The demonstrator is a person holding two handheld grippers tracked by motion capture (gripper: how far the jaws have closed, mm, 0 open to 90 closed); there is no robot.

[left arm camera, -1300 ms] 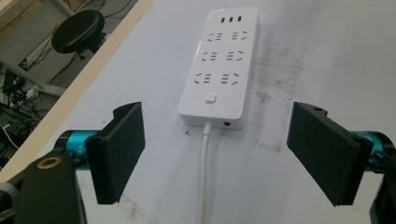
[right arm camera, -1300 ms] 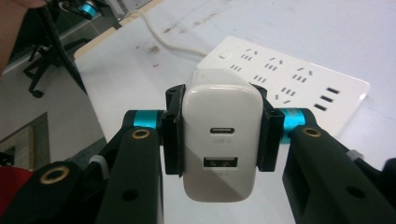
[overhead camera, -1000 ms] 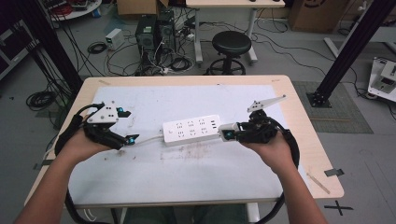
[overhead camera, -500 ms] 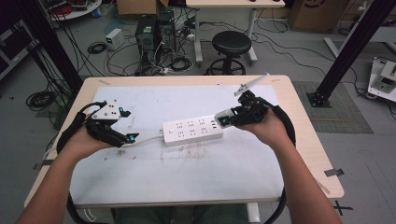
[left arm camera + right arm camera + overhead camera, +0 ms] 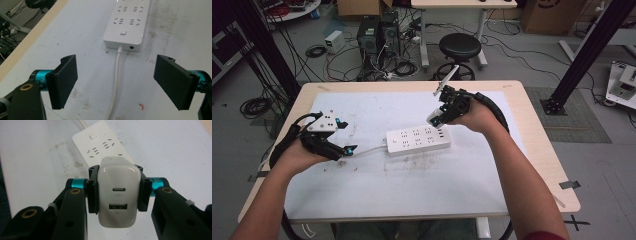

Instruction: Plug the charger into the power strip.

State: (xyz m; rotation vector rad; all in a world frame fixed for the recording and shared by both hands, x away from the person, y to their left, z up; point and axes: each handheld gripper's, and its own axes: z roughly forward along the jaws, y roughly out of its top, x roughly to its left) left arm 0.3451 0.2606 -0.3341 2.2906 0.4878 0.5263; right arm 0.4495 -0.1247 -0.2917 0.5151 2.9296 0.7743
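At the near edge of the high view the person's two forearms come up over the pale wooden table (image 5: 532, 125), whose top is mostly covered by a scuffed white sheet (image 5: 377, 185). On the near left, the left gripper (image 5: 346, 148) lies low over the sheet, just left of the middle of the table, pointing to the right. Its two black jaws stand wide apart with nothing gripped between them; in the left gripper view the thin white round cable (image 5: 115, 82) runs along the sheet through the gap, touching neither pad.

That cable leads to the white rectangular plastic power strip (image 5: 418, 141), which lies flat near the middle of the sheet with its long side running left to right and its sockets facing up. The left gripper view shows its small square switch (image 5: 122, 32) at the cable end.

Farther off and to the right, the right gripper (image 5: 435, 118) is held above the far right end of the strip, tilted down toward it. Its jaws are clamped on the two sides of a white rounded plastic USB charger block (image 5: 118, 192), whose two ports face the right gripper's camera. The block hangs clear above the strip, not plugged in.
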